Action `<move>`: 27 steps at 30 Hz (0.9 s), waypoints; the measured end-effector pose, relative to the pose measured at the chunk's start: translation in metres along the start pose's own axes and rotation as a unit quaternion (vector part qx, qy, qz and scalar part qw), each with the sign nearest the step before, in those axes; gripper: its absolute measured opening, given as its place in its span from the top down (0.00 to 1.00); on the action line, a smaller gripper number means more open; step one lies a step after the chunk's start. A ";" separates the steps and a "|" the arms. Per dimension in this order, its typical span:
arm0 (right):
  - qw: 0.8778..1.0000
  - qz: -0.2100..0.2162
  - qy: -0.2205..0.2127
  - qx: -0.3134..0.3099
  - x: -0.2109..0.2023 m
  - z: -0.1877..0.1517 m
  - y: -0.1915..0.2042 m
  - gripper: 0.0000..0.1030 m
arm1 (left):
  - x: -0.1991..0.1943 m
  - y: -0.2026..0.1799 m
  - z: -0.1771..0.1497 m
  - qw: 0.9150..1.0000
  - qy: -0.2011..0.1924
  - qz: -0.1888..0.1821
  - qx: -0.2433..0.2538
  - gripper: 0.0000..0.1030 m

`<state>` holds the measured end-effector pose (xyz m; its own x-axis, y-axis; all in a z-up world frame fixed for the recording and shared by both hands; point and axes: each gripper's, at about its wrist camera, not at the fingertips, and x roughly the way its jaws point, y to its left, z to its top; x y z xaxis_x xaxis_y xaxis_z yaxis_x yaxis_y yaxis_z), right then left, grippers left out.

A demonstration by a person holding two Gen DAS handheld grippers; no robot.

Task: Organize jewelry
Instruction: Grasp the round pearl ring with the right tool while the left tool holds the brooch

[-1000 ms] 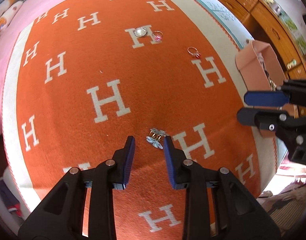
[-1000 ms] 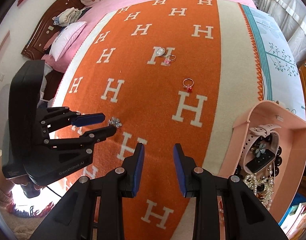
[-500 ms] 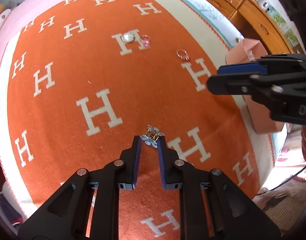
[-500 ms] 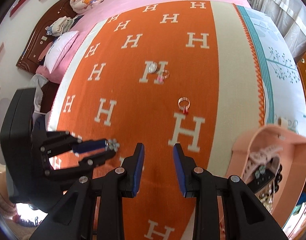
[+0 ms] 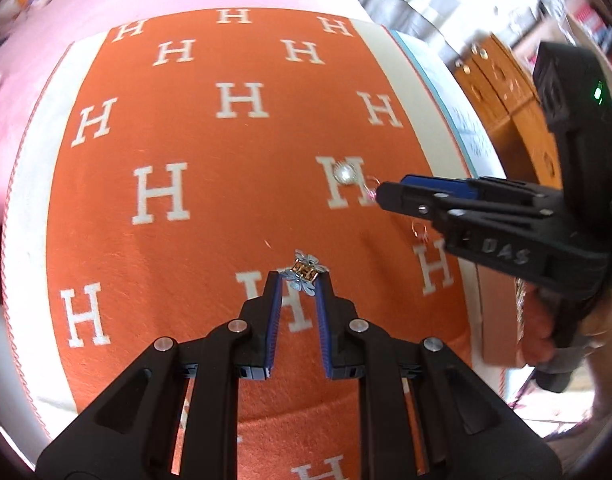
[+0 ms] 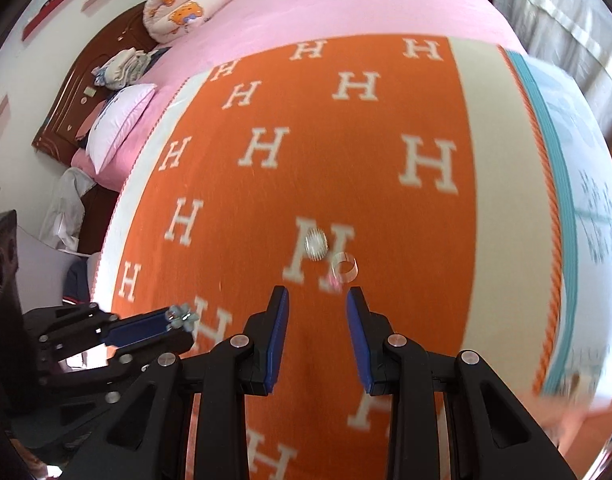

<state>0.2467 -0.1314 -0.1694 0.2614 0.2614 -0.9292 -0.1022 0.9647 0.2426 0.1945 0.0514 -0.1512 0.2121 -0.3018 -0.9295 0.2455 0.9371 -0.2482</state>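
Observation:
My left gripper (image 5: 299, 281) is shut on a pair of silver-blue flower earrings (image 5: 306, 272) and holds them above the orange blanket (image 5: 185, 260); they also show in the right wrist view (image 6: 180, 317). My right gripper (image 6: 317, 300) is open and empty, just short of a ring with a pink stone (image 6: 343, 270) and a round pearl brooch (image 6: 316, 243). The brooch (image 5: 343, 172) and a second ring with a red stone (image 5: 420, 231) show in the left wrist view, beside the right gripper (image 5: 390, 192).
A pink jewelry box (image 5: 498, 320) sits at the blanket's right edge, partly behind the right gripper. A wooden dresser (image 5: 506, 112) stands beyond it. Pillows (image 6: 117, 124) and a headboard (image 6: 65, 112) lie at the far left.
My left gripper closed on the flower earrings and lifted them off the blanket. My right gripper moved forward from the box toward the pink ring and brooch.

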 end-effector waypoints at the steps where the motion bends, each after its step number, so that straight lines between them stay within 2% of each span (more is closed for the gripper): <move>1: 1.000 0.000 -0.002 -0.006 0.003 0.002 0.002 0.71 | 0.000 0.003 -0.001 1.000 -0.001 0.000 -0.006 0.86; 7: 0.998 0.008 -0.001 -0.063 0.025 0.020 0.007 0.71 | 0.000 0.018 -0.004 0.999 -0.004 -0.010 -0.035 0.86; 10: 0.992 0.009 0.009 -0.128 0.029 0.025 0.011 0.71 | -0.002 0.023 -0.008 0.999 -0.006 -0.014 -0.046 0.86; 17: 0.962 -0.009 0.056 -0.267 0.046 0.021 0.017 0.71 | 0.002 0.034 -0.006 0.998 -0.009 -0.017 -0.065 0.86; 21: 0.940 -0.026 0.051 -0.337 0.052 0.022 0.023 0.71 | 0.005 0.037 -0.006 0.997 -0.008 -0.018 -0.075 0.86; 27: 0.925 -0.011 0.056 -0.377 0.054 0.027 0.023 0.74 | 0.009 0.045 -0.005 0.995 -0.007 -0.024 -0.093 0.86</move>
<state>0.2847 -0.0941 -0.2067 0.1754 0.1966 -0.9647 -0.7487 0.6629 -0.0011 0.2024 0.0919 -0.1724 0.2177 -0.3487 -0.9116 0.0764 0.9372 -0.3403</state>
